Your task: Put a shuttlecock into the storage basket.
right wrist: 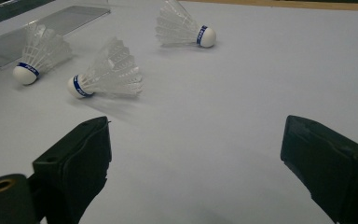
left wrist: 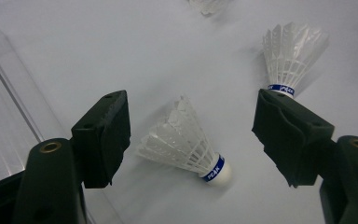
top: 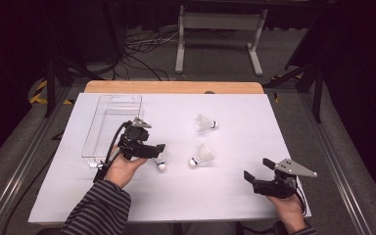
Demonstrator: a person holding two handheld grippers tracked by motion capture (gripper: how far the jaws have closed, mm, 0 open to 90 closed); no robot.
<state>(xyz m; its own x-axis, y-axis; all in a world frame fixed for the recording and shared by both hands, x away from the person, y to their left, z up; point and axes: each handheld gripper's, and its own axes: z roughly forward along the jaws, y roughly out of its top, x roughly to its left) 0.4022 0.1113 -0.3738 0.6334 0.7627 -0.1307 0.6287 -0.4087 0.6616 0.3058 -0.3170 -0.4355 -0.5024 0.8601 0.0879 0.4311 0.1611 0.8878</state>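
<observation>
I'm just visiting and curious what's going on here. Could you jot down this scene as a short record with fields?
Surface: white table
Shuttlecocks: three, all lying on their sides
Nearest shuttlecock: between the open jaws of the left gripper, not touched by them
Middle shuttlecock: loose on the table
Far shuttlecock: loose on the table
Clear tray: at the table's left, nothing seen in it
Right gripper: jaws open, holding nothing, apart from the shuttlecocks
Likely next move: left jaws close on the nearest shuttlecock

Clear tray point(top: 108, 128), farthest shuttlecock point(top: 205, 123)
</observation>
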